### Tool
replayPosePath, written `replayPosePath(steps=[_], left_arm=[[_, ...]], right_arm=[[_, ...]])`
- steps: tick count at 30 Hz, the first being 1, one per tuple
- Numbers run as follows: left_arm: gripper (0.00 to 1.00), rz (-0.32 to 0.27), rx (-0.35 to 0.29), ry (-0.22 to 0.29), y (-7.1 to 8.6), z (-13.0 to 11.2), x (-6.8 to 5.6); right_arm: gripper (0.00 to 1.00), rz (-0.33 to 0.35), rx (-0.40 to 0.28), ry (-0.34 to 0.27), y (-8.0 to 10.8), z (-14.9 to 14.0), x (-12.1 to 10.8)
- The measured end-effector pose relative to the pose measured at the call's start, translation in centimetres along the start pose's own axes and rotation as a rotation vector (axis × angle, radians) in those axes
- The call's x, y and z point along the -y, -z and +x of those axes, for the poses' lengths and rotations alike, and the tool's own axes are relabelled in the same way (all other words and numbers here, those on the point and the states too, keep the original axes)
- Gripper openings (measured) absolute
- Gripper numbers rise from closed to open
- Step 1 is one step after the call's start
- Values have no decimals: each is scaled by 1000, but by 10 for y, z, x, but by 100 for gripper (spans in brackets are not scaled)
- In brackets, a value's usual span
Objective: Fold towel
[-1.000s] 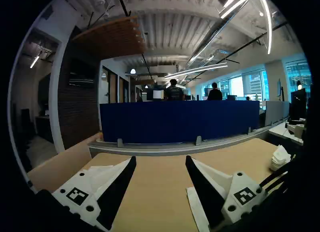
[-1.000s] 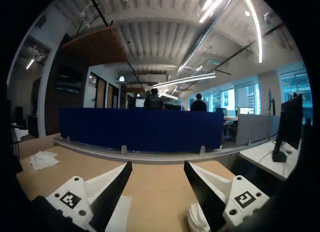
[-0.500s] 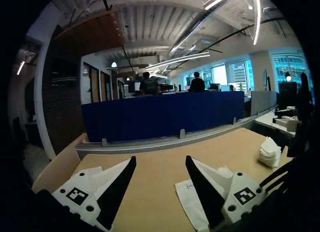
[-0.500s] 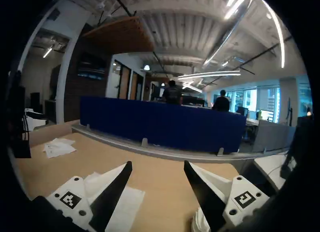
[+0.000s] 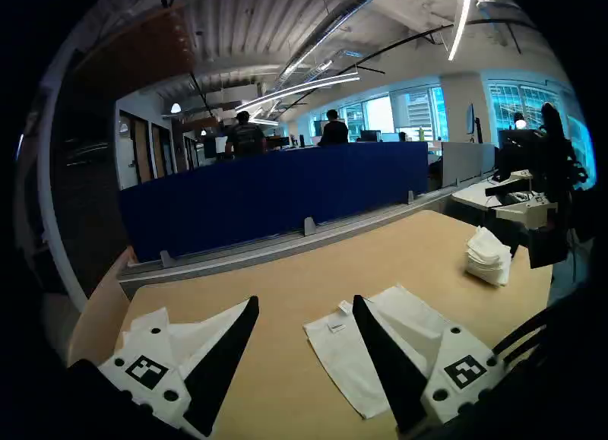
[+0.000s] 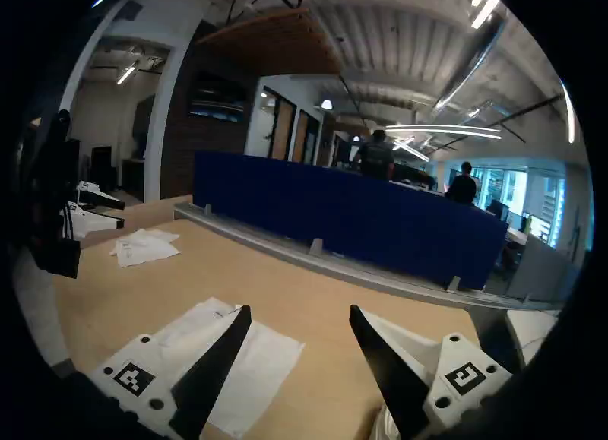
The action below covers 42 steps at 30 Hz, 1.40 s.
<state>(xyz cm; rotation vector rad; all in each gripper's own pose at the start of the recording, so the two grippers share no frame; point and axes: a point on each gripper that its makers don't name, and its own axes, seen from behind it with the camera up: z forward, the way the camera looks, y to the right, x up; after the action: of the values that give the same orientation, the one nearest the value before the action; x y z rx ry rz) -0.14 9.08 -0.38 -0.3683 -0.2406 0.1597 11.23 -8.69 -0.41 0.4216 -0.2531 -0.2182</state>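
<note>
We found both claws spread wide and gripping nothing. The left gripper (image 5: pixel 305 299) and the right gripper (image 6: pixel 299 308) were each poised over the table (image 5: pixel 304 265), on the near side of the blue divider (image 5: pixel 266 193). The towel (image 5: pixel 342 349) lay flat on the table before that divider, partly hidden by one finger of each gripper. A stack of folded cloths (image 5: pixel 488 256) sat toward the divider's right end.
</note>
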Motion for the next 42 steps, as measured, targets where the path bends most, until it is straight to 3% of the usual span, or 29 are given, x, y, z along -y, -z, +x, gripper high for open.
replayPosePath(steps=[14,27,42], left_arm=[[92,-79,89,-21,-8,-40,-24],[92,-118,151,-36,-12,-77,-42],[91,-207,285,-53,-13,-150,-68]], right_arm=[[100,69,87,13,-8,-40,22],[100,106,147,26,-15,-83,36],[100,149,255,27,-16,-155,56]])
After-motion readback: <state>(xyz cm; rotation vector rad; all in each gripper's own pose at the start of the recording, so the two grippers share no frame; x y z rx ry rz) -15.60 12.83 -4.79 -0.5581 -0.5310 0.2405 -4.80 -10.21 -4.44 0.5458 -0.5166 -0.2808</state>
